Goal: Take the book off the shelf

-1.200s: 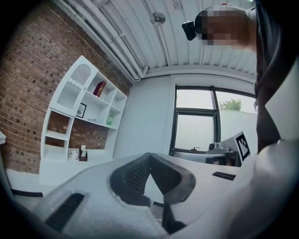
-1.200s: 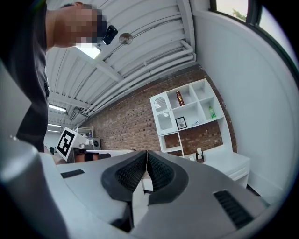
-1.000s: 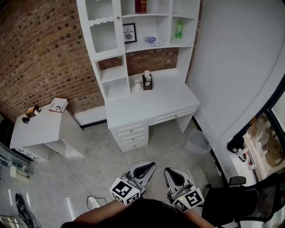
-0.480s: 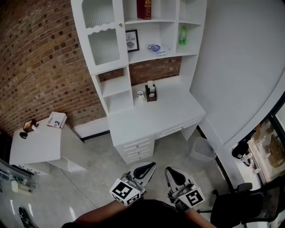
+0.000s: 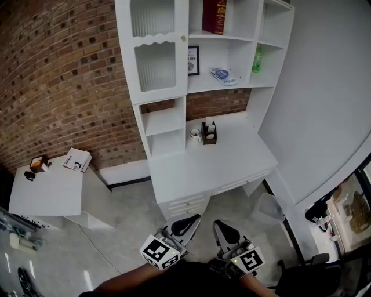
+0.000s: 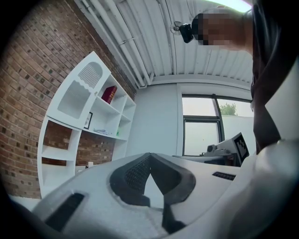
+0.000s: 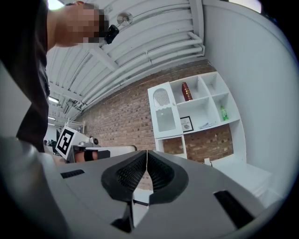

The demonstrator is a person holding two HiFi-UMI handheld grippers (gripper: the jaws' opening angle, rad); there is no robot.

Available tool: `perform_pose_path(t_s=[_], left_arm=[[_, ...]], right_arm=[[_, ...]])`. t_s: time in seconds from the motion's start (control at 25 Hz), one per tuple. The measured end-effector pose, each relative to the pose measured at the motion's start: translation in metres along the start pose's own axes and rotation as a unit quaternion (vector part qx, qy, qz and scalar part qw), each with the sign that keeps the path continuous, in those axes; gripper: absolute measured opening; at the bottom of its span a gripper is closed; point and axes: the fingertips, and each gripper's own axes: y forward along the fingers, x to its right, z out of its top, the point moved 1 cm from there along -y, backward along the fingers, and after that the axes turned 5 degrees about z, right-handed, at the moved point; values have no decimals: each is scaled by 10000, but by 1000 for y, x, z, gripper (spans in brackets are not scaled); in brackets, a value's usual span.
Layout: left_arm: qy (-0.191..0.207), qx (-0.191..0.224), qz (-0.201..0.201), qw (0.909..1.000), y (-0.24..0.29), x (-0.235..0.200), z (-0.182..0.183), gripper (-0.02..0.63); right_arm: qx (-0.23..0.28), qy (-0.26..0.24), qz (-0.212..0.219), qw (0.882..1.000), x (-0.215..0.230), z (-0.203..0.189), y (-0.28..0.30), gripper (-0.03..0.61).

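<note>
— Both tools were closed and empty when I called it. The left tool (image 6: 148, 156) had its tips met with only air behind them. The right tool (image 7: 146, 154) sat pad to pad, and both were held low by my body, well short of the desk (image 5: 214, 168).

— And the book?

— The red book (image 5: 214, 15) stood upright on the top shelf (image 5: 232, 37) of the white unit above the desk, just right of the ribbed cabinet door (image 5: 159, 46). Gold lettering faced me, and I took that for the spine. Nothing stood beside it that I could see.

— How did you expect it to handle?

— It looked like a thick hardback, so I judged it stiff, fairly heavy, and smooth enough on the cover to slip. I didn't expect it to bend in a grip, but a nudge could have tipped it or pushed it deeper.

— Where would you take hold?

— I'd have opened one tool wider than the book and put the pads on the front and back covers, around mid-height. Then I'd have drawn it straight out and brought the other tool under the bottom edge once it was clear.

— Any worries?

— It was a high reach. The picture frame (image 5: 193, 61) sat in the bay below and the green bottle (image 5: 257, 60) was off to the right, so a slip could have hit either.
</note>
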Motion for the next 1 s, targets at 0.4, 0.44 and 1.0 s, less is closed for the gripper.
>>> perform_pose_path(t_s=[0.4, 0.44, 1.0], left_arm=[[6, -64, 449, 9990, 49, -48, -10, 8], [3, -61, 515, 9987, 57, -52, -11, 8], [-22, 300, 1339, 9905, 214, -68, -9, 8]], right_arm=[[-70, 75, 492, 9987, 63, -4, 54, 18], [-72, 78, 560, 9984, 72, -3, 58, 18], [-17, 5, 1228, 9924, 238, 28, 59, 18]])
